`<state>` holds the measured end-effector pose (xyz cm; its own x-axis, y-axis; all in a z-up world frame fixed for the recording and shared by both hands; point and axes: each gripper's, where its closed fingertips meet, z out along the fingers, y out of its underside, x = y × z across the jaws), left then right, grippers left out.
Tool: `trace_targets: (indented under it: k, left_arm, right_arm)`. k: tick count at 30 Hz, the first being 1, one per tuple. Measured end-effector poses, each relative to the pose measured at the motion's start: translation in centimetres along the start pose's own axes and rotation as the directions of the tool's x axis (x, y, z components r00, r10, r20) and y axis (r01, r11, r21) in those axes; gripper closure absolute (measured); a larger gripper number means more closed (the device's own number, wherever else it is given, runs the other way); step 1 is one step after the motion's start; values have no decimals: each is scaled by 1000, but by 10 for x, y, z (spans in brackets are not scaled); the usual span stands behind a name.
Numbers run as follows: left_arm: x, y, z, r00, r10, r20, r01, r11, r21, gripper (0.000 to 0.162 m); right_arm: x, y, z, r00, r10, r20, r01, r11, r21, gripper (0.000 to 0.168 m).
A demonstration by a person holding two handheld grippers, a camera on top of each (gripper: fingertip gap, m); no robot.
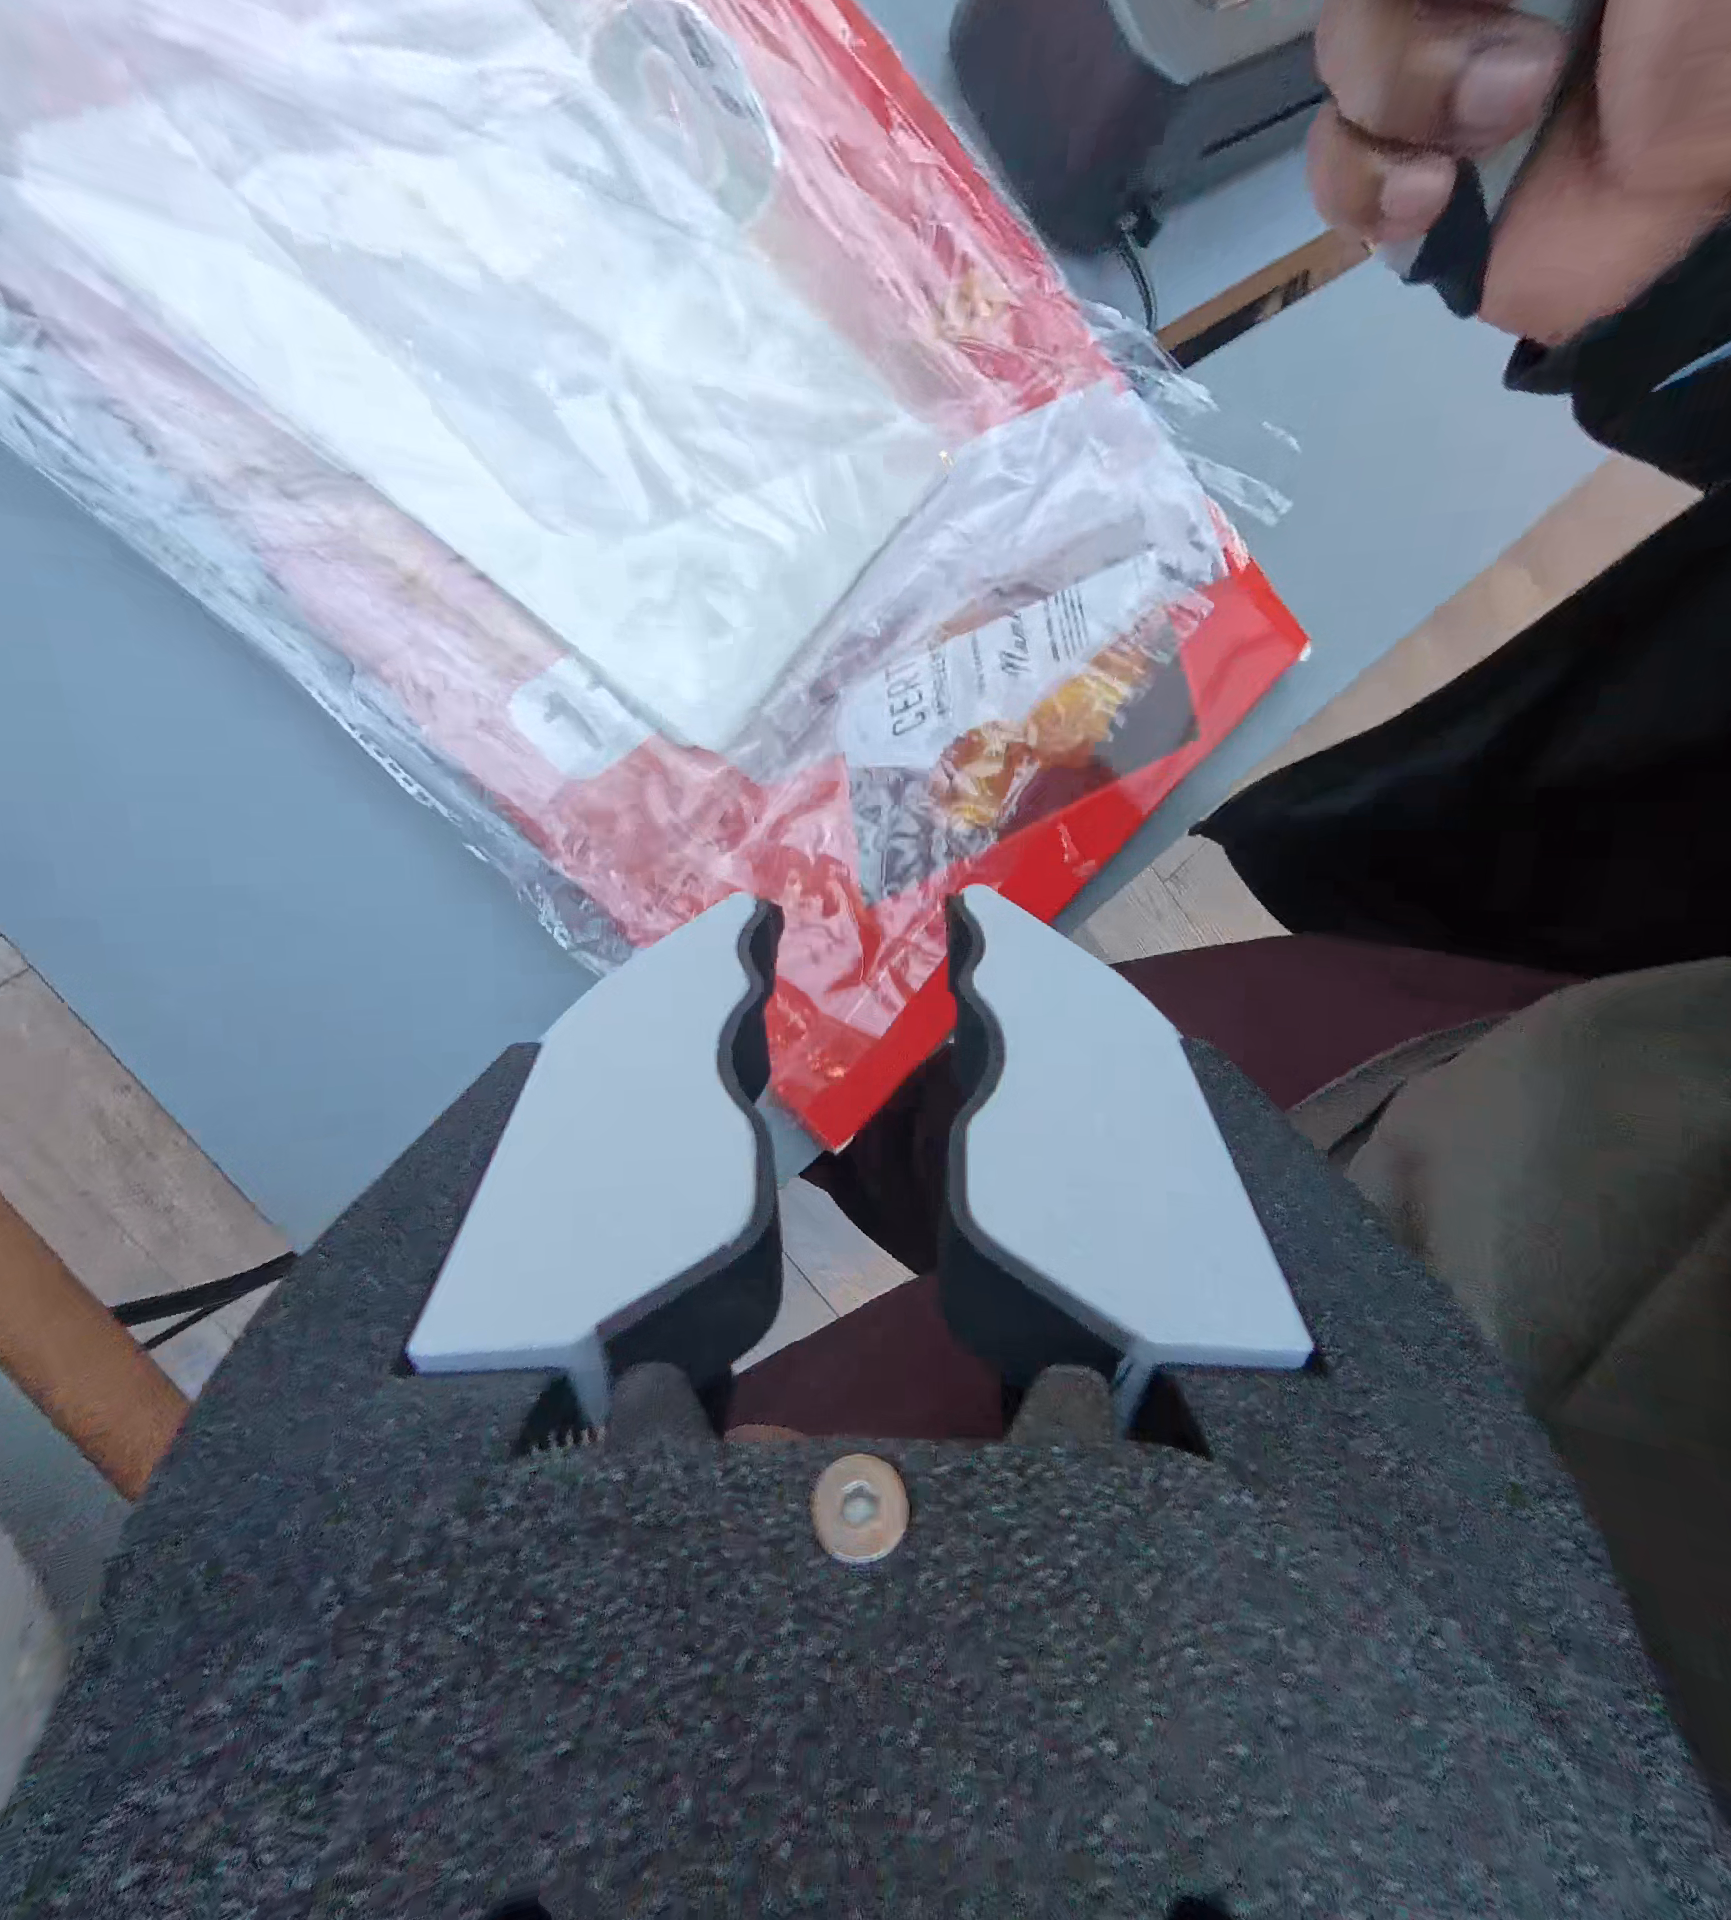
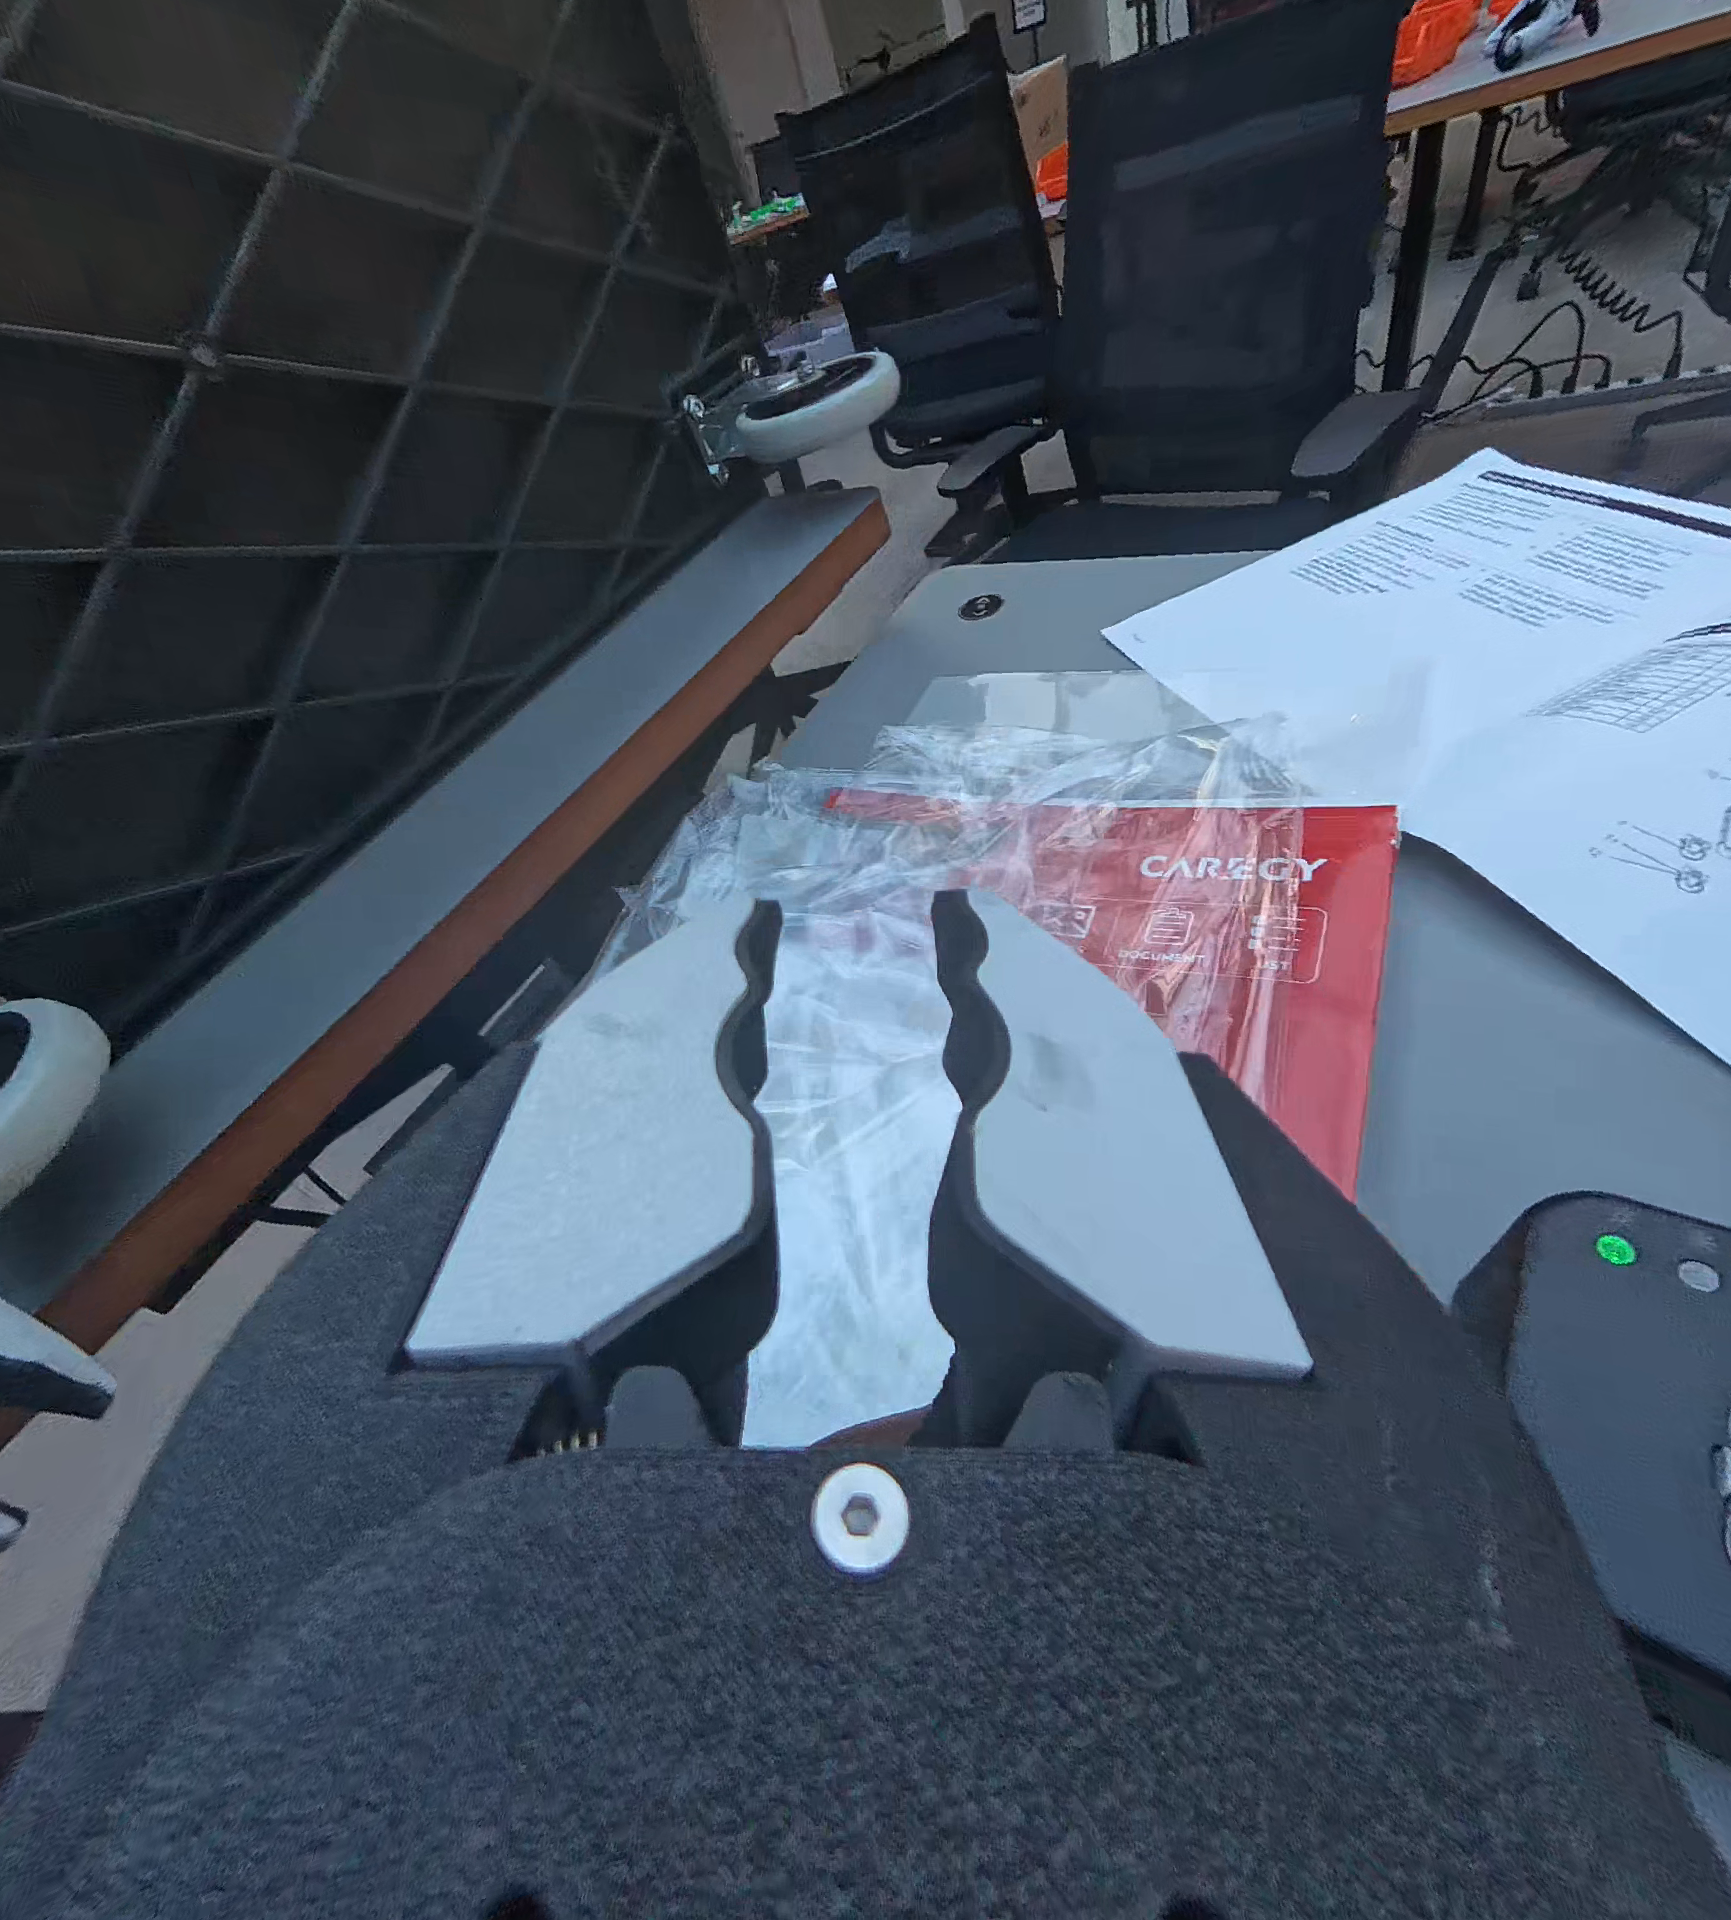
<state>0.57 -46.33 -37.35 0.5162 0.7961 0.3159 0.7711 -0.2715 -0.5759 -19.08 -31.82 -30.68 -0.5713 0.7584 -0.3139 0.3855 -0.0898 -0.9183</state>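
L gripper is seen w/ jaws set narrowly apart, nothing clamped. The near corner of a red packet in crinkled clear plastic wrap is framed in the gap betw. the fingertips; contact cannot be told. The packet is spread ahead & to the left of the claw over a grey table. A person's hand is seen upper right, well apart from the claw.

R gripper is also narrowly parted, nothing gripped. Clear wrap is seen betw. and under its fingers; the red packet lies just ahead-right of the tips. White printed sheets lie farther right. A caster wheel is seen ahead-left.
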Motion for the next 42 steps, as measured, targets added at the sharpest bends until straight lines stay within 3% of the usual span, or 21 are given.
trace_targets:
  k: [20,31,42]
  left_arm:
    - [7,-110,67,995,51,88,-55,997,47,126]
    - [8,-113,84,998,-17,60,16,1000,12,126]
    - [27,-101,93,988,-120,-96,118,993,-25,115]
  right_arm:
    - [94,13,1,996,75,46,-75,997,-10,136]
    - [109,9,-2,997,64,36,-64,998,-9,136]
    - [91,-2,-2,997,11,79,-9,1000,-18,136]
